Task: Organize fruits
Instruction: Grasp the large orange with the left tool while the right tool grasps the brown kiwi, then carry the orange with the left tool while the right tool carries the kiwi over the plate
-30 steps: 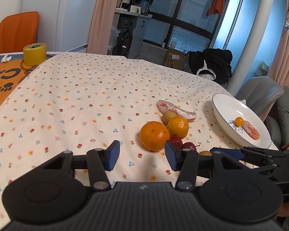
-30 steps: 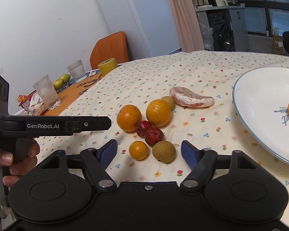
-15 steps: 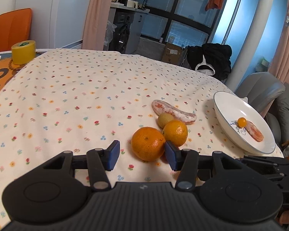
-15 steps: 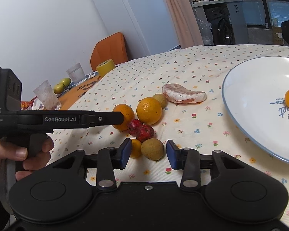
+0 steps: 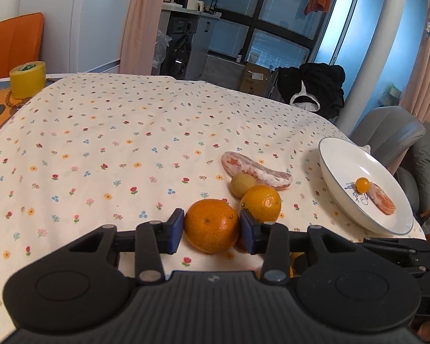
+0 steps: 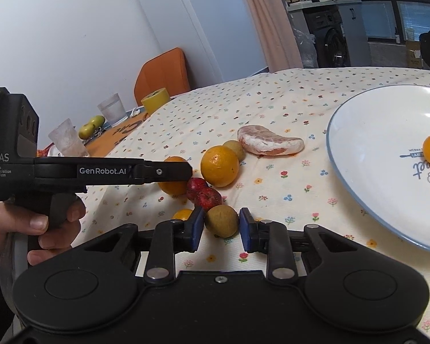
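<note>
Between the right gripper's (image 6: pixel 220 226) narrowed pads sits a brownish-green longan (image 6: pixel 222 221), not clearly pinched, the left gripper (image 5: pixel 212 227) likewise brackets an orange (image 5: pixel 211 225), and the white plate (image 6: pixel 358 132) lies farther right.

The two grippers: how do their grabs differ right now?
The left gripper brackets a big orange; the right gripper brackets a small brown-green round fruit. The left's fingers stand wider apart. The orange fills the left's gap; the right shows a sliver beside its fruit. Both fruits sit on the tablecloth, unlifted.
</note>
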Available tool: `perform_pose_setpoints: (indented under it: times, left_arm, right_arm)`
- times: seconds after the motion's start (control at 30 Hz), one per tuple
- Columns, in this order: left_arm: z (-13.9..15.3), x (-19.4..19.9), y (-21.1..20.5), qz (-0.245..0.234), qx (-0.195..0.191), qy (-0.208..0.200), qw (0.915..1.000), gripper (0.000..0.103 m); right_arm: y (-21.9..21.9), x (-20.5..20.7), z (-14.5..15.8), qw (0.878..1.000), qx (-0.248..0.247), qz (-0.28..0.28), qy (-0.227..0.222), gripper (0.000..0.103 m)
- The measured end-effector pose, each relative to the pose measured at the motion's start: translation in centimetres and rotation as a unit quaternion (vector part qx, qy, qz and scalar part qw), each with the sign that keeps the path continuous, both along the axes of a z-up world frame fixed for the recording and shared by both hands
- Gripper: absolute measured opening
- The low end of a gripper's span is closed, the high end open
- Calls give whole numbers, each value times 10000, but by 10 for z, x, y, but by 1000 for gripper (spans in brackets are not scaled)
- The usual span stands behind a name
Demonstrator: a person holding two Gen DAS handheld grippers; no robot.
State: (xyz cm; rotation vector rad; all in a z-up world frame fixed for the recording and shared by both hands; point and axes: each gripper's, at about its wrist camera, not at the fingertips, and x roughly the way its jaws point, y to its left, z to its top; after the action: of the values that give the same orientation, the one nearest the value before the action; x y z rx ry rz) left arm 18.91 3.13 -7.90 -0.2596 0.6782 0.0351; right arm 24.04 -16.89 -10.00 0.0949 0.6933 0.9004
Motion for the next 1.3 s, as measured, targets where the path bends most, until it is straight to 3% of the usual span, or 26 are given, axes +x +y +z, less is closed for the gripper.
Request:
perform_pose_setpoints:
  times: [0.53, 1.3]
  left_arm:
    - [21, -23, -13, -26, 132, -226, 9997, 40]
    - [51, -32, -68, -513, 259, -616, 9964, 40]
  right_arm:
    - [-20, -10, 15, 9991, 18, -342, -259, 28]
    - [-79, -30, 40, 9933, 95, -925, -682, 28]
